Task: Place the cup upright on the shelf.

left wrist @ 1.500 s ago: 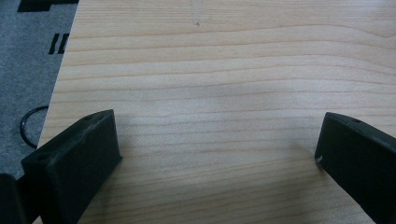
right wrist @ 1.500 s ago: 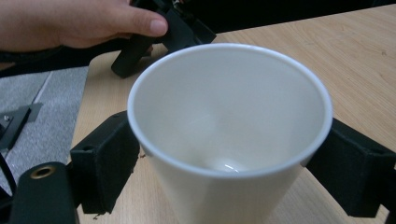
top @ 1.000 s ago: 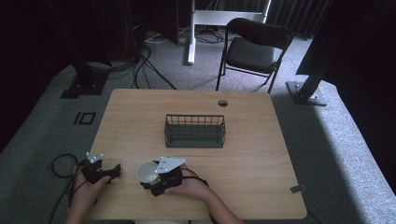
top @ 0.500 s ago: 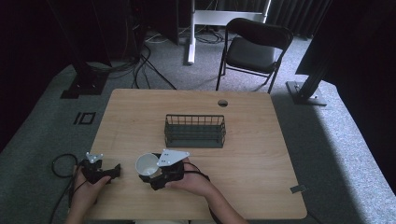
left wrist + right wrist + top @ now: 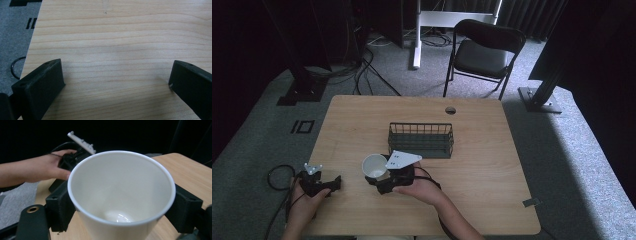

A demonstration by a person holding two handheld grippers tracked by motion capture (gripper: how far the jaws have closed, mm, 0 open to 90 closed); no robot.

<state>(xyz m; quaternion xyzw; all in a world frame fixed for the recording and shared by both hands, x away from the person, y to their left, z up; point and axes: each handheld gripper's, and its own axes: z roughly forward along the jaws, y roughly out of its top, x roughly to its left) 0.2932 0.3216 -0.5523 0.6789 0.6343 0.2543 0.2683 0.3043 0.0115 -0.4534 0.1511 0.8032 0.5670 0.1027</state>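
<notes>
A white cup (image 5: 373, 166) (image 5: 120, 197) is held upright and empty in my right gripper (image 5: 379, 179) (image 5: 120, 212), whose black jaws clamp its two sides, just above the wooden table (image 5: 492, 150). It hangs in front of the black wire basket (image 5: 421, 139), slightly to its left. My left gripper (image 5: 334, 183) (image 5: 116, 82) rests at the table's front left corner, jaws wide apart over bare wood with nothing between them. In the right gripper view the other hand (image 5: 42, 170) with its gripper lies beyond the cup.
A round cable hole (image 5: 450, 110) sits near the table's far edge. Behind the table stands a black folding chair (image 5: 484, 52). Cables (image 5: 277, 172) trail on the grey carpet at the left.
My right gripper has lifted the cup and carried it a little to the left and forward, turning it more upright. The left gripper has stayed put.
</notes>
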